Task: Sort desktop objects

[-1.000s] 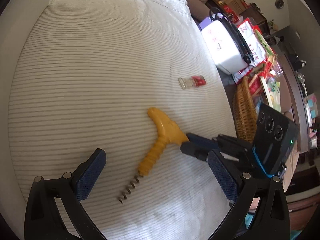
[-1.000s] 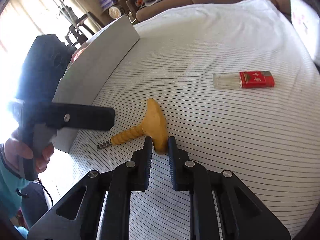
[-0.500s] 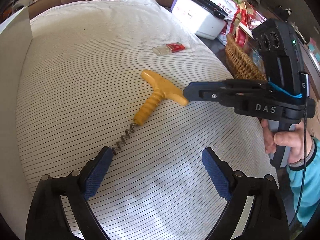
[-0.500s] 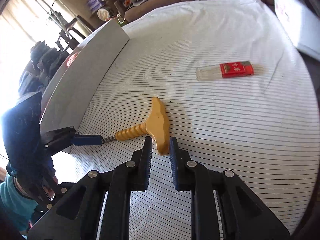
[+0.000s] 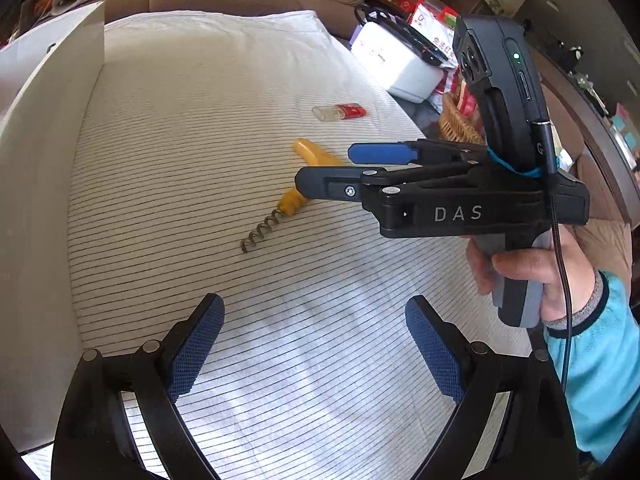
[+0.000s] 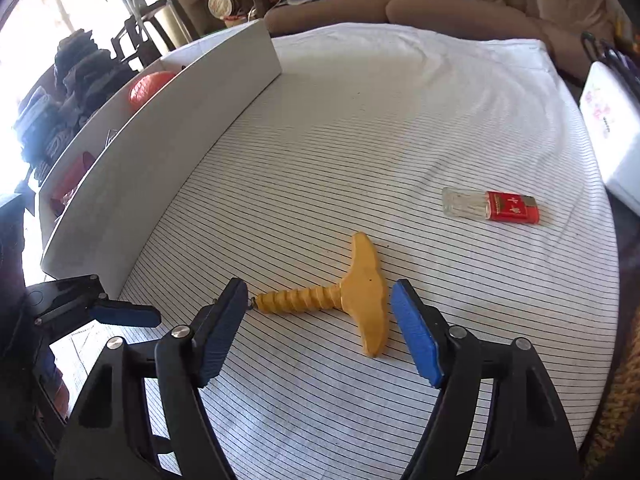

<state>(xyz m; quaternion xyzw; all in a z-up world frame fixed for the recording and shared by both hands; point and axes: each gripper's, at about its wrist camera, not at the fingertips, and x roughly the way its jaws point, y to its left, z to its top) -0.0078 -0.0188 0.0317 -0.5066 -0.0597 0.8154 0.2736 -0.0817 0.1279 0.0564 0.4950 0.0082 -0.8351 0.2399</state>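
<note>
A yellow-handled corkscrew (image 6: 344,300) lies flat on the striped white cloth; it also shows in the left wrist view (image 5: 292,200), partly behind the right gripper. My right gripper (image 6: 320,328) is open, its blue pads on either side of the corkscrew's handle, just above it; it also shows in the left wrist view (image 5: 332,170). A red-and-clear lighter (image 6: 492,206) lies farther right, also in the left wrist view (image 5: 339,112). My left gripper (image 5: 314,346) is open and empty, nearer than the corkscrew's metal spiral (image 5: 260,230).
A white box wall (image 6: 160,152) runs along the left of the cloth, with an orange thing (image 6: 150,84) inside. A white container (image 5: 396,62) and a wicker basket (image 5: 456,122) stand off the right edge. A brown sofa (image 6: 440,8) lies beyond.
My right gripper has opened from shut and now straddles the corkscrew handle. My left gripper has pulled back from the corkscrew, staying open.
</note>
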